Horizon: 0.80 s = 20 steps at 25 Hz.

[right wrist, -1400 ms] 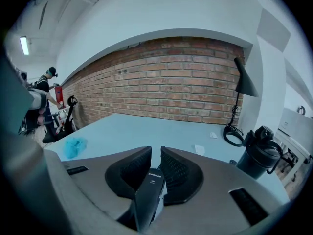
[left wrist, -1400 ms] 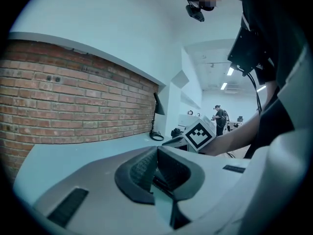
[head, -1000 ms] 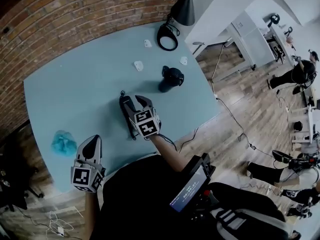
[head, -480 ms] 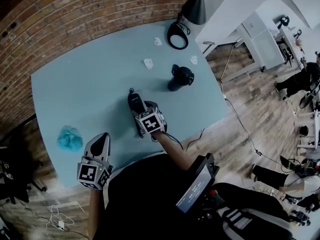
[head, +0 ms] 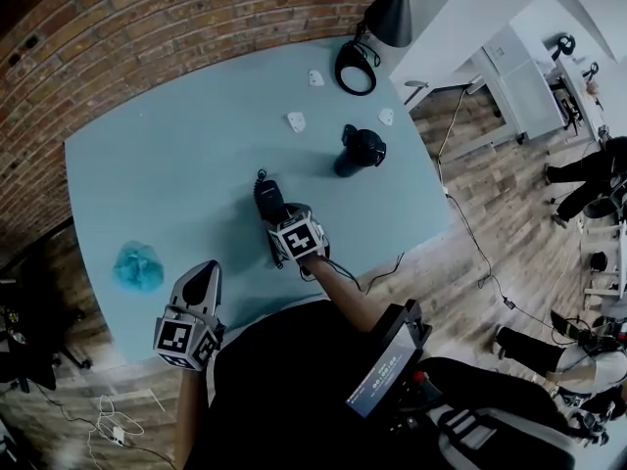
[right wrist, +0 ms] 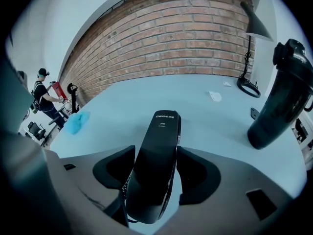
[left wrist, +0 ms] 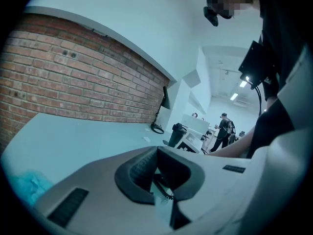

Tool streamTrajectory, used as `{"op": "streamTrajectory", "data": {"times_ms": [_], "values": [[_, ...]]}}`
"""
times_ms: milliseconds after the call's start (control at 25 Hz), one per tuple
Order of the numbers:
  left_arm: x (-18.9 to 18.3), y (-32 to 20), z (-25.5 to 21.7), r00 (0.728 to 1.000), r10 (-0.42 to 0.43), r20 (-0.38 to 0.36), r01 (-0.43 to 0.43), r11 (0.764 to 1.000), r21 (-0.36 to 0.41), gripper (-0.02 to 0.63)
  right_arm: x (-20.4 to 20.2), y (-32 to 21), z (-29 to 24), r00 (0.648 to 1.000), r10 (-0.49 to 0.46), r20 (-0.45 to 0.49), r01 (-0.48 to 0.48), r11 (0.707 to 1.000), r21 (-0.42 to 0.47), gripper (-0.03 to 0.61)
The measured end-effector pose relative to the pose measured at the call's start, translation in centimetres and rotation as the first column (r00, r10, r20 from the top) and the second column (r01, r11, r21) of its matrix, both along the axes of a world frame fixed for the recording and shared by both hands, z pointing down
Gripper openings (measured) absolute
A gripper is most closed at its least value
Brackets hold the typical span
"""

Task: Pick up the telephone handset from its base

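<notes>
Worktop: pale blue-green worktop (head: 176,164) against a red brick wall (head: 118,37); an open, wood-floored room lies beyond the worktop's edge at three o'clock.
Handset: the slim, glossy black plastic telephone handset (right wrist: 159,146) lies near the middle of the worktop, its length running away from you toward twelve o'clock. In the head view only its far end shows past your right gripper (head: 282,215).
Base: you cannot tell it apart from the handset in any view. A coiled black cord (right wrist: 121,192) hangs off the near end.
Right fingers: your right gripper's fingers (right wrist: 198,173) have just been opening and now stand wide apart. The handset's body sits between them with a gap on the left side, so nothing is clamped yet.
Left fingers: your left gripper (head: 201,277) hangs over the near edge, at seven o'clock from the handset. Its fingers (left wrist: 137,170) are pressed together on nothing.
Neighbours: a black shaker bottle (head: 358,152) stands at two o'clock from the handset and a crumpled teal cloth (head: 135,267) lies at eight o'clock, both well apart from it.
Handling: the handset is probably light and rigid. Its smooth, rounded shell looks slippery, and the cord will tug as it rises.
Where to hold: close across the narrow mid-body, pads on the two long side edges, about where your right fingers straddle it now.
Risk: a grip too high on the curved back could squeeze the handset out forward, so seat the pads low and centred before you lift.
</notes>
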<state>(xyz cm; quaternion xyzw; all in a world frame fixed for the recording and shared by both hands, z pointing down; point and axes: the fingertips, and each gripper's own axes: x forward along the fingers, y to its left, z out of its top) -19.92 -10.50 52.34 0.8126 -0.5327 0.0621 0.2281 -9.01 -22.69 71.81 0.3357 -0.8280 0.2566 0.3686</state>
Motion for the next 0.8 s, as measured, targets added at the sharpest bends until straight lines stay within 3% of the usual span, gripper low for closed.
{"op": "streamTrajectory", "data": {"times_ms": [800], "values": [[2.7, -0.2, 0.3, 0.998, 0.064, 0.0, -0.064, 0.998, -0.022, 0.026, 0.2, -0.3, 0.2, 1.0, 0.021, 0.013, -0.021, 1.0, -0.02, 0.255]]}}
